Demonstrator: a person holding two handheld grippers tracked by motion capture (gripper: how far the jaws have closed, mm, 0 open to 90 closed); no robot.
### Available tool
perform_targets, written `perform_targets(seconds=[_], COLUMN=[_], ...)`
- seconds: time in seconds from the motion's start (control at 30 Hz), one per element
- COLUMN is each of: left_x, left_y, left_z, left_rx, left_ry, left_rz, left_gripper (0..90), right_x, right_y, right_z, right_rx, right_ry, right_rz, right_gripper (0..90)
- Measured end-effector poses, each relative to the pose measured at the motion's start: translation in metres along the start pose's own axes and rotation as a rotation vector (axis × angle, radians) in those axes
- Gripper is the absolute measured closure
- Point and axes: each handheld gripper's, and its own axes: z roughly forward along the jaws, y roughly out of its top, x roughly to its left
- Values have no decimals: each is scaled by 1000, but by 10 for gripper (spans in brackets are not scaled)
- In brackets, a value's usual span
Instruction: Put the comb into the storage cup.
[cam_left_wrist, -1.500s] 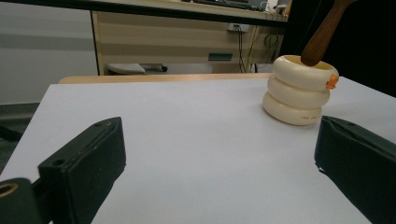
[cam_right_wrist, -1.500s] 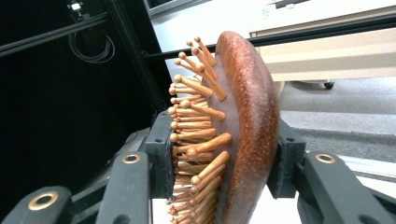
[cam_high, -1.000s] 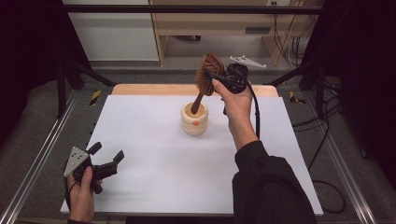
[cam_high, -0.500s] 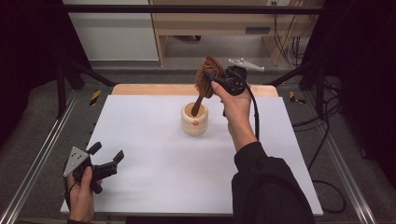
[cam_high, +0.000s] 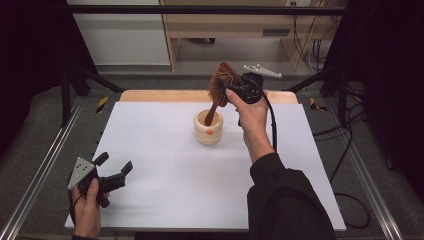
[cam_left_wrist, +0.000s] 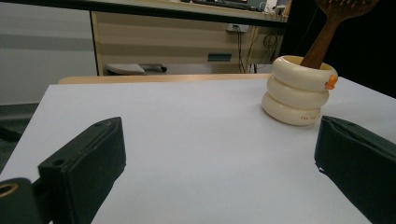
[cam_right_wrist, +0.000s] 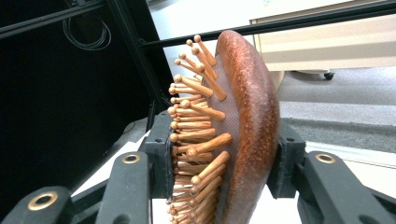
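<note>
- Two grippers are seen in the high view; the left gripper (cam_high: 114, 170) is held low at the near left corner of the white table (cam_high: 150, 200), its jaws spread with nothing between them.
- From the left gripper view, both wide-apart jaws are cut off by the bottom and side edges, and bare tabletop is seen between them.
- Near the middle of the table's far half, a cream ribbed cup (cam_high: 209, 127) is stood upright; an orange mark on its side is shown closer in the left gripper view (cam_left_wrist: 299, 91).
- A wooden hairbrush (cam_high: 220, 90) is tilted with its handle end hidden inside the cup.
- The brush head (cam_right_wrist: 233, 126) is pinched by the right gripper (cam_high: 231, 89), pegs against one jaw and smooth back against the other, as shown in the right gripper view.
</note>
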Motion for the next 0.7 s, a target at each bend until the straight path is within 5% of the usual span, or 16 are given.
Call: perform_targets(seconds=[0.7], left_x=[0], left_y=[0], left_z=[0], left_rx=[3], left_ry=[-4], left_rz=[1], left_gripper=[21], right_x=[0], right_y=[-7], right_z=[4], right_rx=[16], right_ry=[1], right_rz=[-3], right_gripper=[530])
